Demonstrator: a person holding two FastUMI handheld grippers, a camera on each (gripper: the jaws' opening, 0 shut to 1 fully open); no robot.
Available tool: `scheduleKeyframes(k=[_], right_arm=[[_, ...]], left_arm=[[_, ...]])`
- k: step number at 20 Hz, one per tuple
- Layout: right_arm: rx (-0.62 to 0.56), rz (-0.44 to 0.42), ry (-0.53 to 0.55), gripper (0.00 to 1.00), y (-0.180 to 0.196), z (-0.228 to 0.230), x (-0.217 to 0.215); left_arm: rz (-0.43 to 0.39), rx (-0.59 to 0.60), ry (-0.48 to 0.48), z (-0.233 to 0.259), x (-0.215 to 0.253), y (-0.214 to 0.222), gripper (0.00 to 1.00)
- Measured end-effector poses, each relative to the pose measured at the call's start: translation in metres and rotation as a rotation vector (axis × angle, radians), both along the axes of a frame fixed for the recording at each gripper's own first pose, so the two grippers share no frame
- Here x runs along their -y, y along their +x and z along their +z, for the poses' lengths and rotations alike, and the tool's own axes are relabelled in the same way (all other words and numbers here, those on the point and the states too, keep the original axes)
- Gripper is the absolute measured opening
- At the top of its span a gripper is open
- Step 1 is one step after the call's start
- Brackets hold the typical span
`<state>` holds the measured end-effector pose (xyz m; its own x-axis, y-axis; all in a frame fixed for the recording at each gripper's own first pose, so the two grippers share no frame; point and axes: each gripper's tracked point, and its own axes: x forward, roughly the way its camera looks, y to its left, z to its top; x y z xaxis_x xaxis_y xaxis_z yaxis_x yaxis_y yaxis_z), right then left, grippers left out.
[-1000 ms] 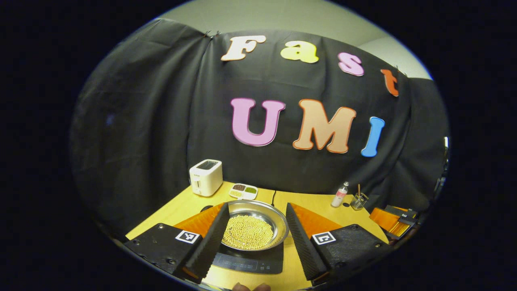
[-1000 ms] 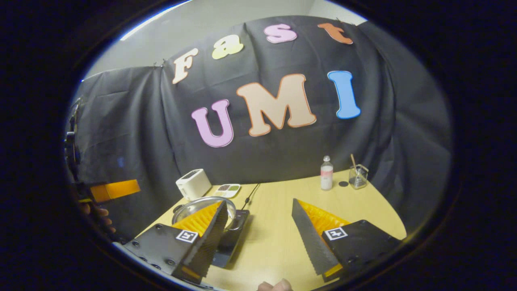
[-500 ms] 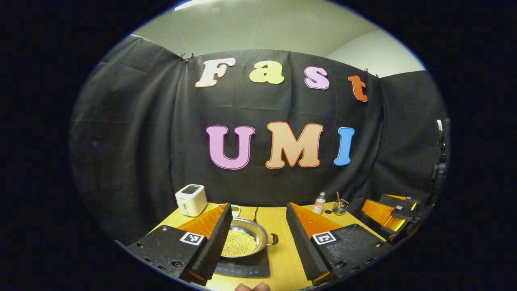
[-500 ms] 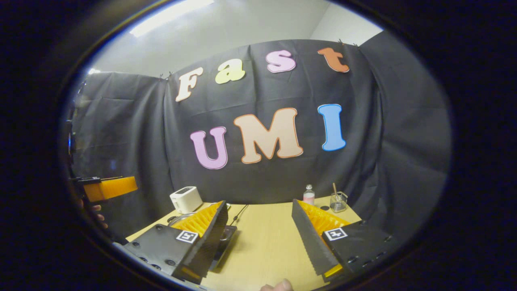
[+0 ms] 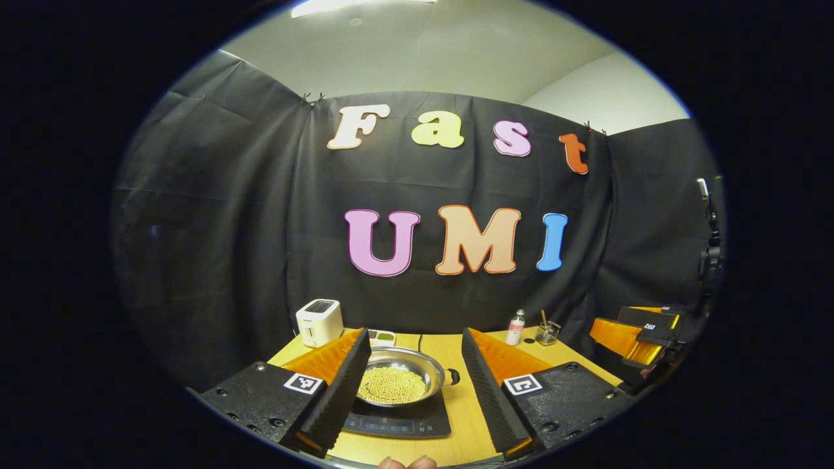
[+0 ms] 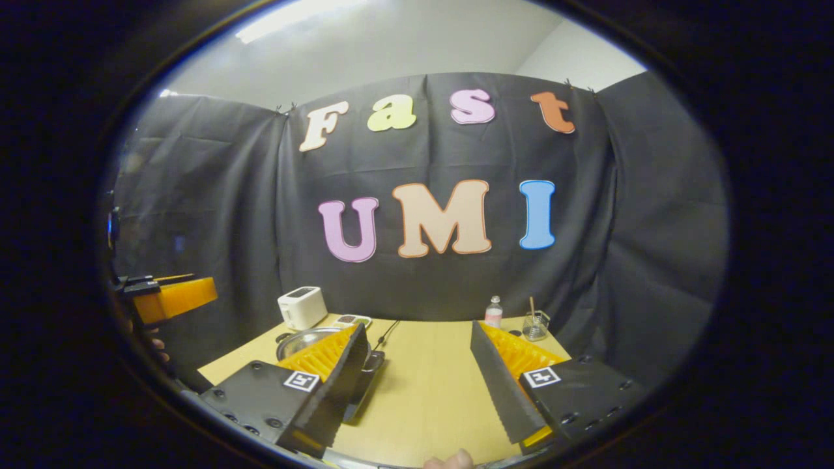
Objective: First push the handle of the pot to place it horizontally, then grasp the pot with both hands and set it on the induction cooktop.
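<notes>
1. The pot [image 5: 399, 380], its bottom covered with small yellow beans, sat on the induction cooktop [image 5: 397, 422], one stubby side handle [image 5: 451, 376] pointing toward the table's right side.
2. A second earlier the left gripper's view had the pot large and close between its fingers; half a second on it had shrunk, and by this moment the left gripper [image 5: 413, 384] had drawn back and up, its fingers spread wide with nothing between them but air.
3. The right gripper [image 6: 417, 378] had likewise pulled away from the table [image 6: 423, 384]; it stood released, fingers far apart over bare tabletop, with the pot's rim peeking behind its left finger.
4. In the right gripper view the left gripper hung well off to the side, apart from the cookware.
5. The toaster [image 5: 319, 322], the little divided dish [image 5: 382, 337], the bottle [image 5: 515, 327] and the glass jar [image 5: 548, 333] along the back edge looked untouched.
6. To my eye that meant the job was finished: pot set down, both tools let go and retreating, nothing left but to clear off.
</notes>
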<state>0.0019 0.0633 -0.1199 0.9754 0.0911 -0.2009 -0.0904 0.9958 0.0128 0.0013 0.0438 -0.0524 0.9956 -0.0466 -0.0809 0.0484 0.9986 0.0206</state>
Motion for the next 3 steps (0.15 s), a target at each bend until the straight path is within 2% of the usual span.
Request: scheduleKeyframes(k=[1, 2, 3], right_arm=[[0.005, -0.007, -0.007, 0.92, -0.0032, 0.0029, -0.0006], [0.008, -0.017, -0.017, 0.92, -0.0068, 0.0046, 0.0025], [0.007, -0.024, -0.022, 0.92, -0.0102, 0.0049, 0.0031]], left_arm=[[-0.004, 0.009, -0.005, 0.0026, -0.0007, -0.0022, 0.86], [0.003, 0.013, -0.009, 0.0038, -0.0033, -0.0046, 0.81], [0.009, 0.014, -0.016, 0.0036, -0.0052, -0.0080, 0.86]])
